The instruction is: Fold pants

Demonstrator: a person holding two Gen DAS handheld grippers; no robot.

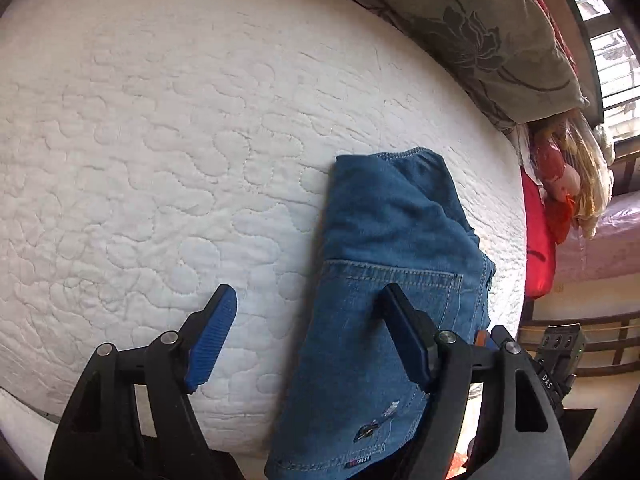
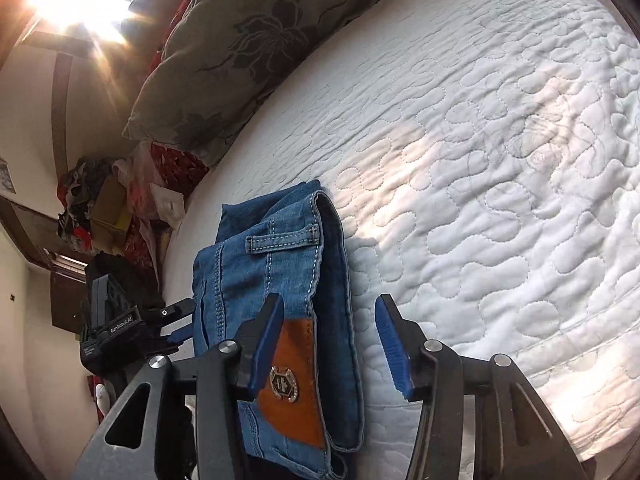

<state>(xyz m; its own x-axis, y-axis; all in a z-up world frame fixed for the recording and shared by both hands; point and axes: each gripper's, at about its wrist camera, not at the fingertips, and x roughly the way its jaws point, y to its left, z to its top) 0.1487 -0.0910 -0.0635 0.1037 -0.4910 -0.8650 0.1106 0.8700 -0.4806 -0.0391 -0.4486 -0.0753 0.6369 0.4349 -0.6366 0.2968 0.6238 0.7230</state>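
A pair of blue denim pants [image 1: 384,280] lies folded into a narrow stack on the white quilted mattress [image 1: 160,140], near its edge. In the right wrist view the pants [image 2: 280,264] show a belt loop and a brown leather patch [image 2: 292,380]. My left gripper [image 1: 308,336] is open, its right finger over the back pocket, its left finger over the mattress. My right gripper [image 2: 328,340] is open, straddling the pants' waistband edge. Neither holds cloth. The left gripper also shows in the right wrist view [image 2: 120,328], left of the pants.
A grey floral pillow [image 1: 480,32] lies along the far side of the mattress, also in the right wrist view [image 2: 240,48]. A red cloth and a doll [image 1: 560,188] sit past the mattress edge. Boxes and clutter [image 2: 104,208] are piled beside the bed.
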